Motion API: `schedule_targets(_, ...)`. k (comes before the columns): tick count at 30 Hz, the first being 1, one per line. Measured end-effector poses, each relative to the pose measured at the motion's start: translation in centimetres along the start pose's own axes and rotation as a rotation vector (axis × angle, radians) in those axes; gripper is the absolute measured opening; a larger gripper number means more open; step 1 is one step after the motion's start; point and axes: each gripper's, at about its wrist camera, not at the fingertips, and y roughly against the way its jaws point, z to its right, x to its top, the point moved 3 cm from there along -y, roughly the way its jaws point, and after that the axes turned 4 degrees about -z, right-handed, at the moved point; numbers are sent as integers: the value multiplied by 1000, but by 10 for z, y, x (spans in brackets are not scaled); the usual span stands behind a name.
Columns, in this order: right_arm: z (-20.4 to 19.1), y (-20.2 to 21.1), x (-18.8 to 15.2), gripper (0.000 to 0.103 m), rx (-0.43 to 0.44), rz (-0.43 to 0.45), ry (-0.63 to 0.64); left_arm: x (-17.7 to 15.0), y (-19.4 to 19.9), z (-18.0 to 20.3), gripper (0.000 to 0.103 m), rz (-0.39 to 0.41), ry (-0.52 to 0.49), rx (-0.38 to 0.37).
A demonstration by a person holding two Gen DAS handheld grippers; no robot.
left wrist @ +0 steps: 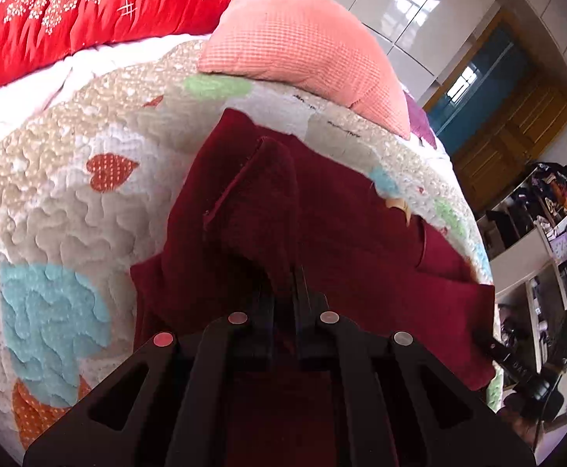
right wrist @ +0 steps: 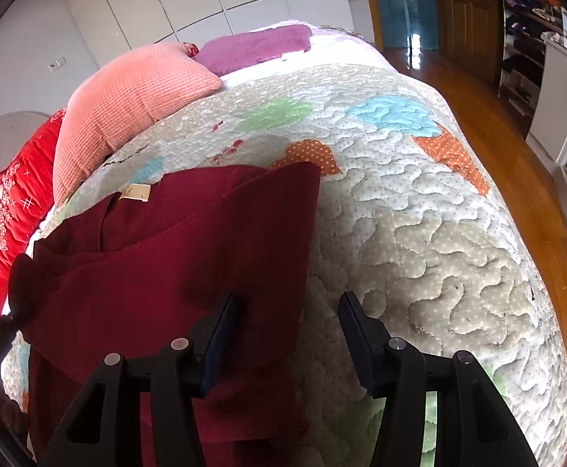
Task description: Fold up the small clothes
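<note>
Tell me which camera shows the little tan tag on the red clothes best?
The right wrist view: the tan tag lies flat and unblocked on the dark red garment. The left wrist view shows only a small sliver of it at the cloth's edge.

Heart-patterned quilt — pink pillow, red blanket, wooden door.

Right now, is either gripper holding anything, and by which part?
The left gripper is shut on a raised fold of the dark red garment. The right gripper is open, holding nothing.
</note>
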Motion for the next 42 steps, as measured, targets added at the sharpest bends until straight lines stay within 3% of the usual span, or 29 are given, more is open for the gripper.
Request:
schedule_targets(4, -8, 37, -6, 53, 22, 45, 28, 0, 1, -4, 6, 5, 8, -17)
schedule_targets(7, -35, 47, -22, 51, 50, 44, 187, -4, -1, 2, 6, 9, 6, -10)
schedule_targets(10, -42, 28, -43, 44, -73, -4, 306, -6, 2, 1, 7, -9, 15, -11)
schedule_targets(14, -20, 26, -46, 44, -24, -37, 219, -6, 19, -9, 15, -5, 38, -31)
schedule_targets(17, -28, 46, -37, 44, -36, 31, 233, -3, 34, -16, 16, 29, 26, 0)
schedule_targets(20, -39, 56, -25, 44, 8, 85, 228, 1, 45, -23, 17, 78, 51, 36)
schedule_targets(23, -49, 49, -10, 44, 4, 106, 235, 7, 54, -25, 17, 123, 81, 14)
schedule_targets(27, -53, 22, 10, 44, -4, 101, 216, 15, 41, -16, 17, 109, 37, 42)
schedule_targets(31, -43, -23, 30, 44, -137, 62, 217, 21, 7, -9, 17, 52, -20, 98)
schedule_targets(35, -37, -31, 44, 44, -134, 63, 186, 29, -20, -6, 17, 18, -45, 130)
schedule_targets(37, -41, -16, 38, 44, -108, 51, 179, 29, -19, -7, 17, 11, -49, 131)
schedule_targets(39, -47, 7, 22, 44, -29, 51, 194, 25, -10, -8, 17, 21, -48, 114)
schedule_targets(42, -56, 28, -15, 47, -11, 60, 271, 14, 3, -9, 17, 27, -74, 119)
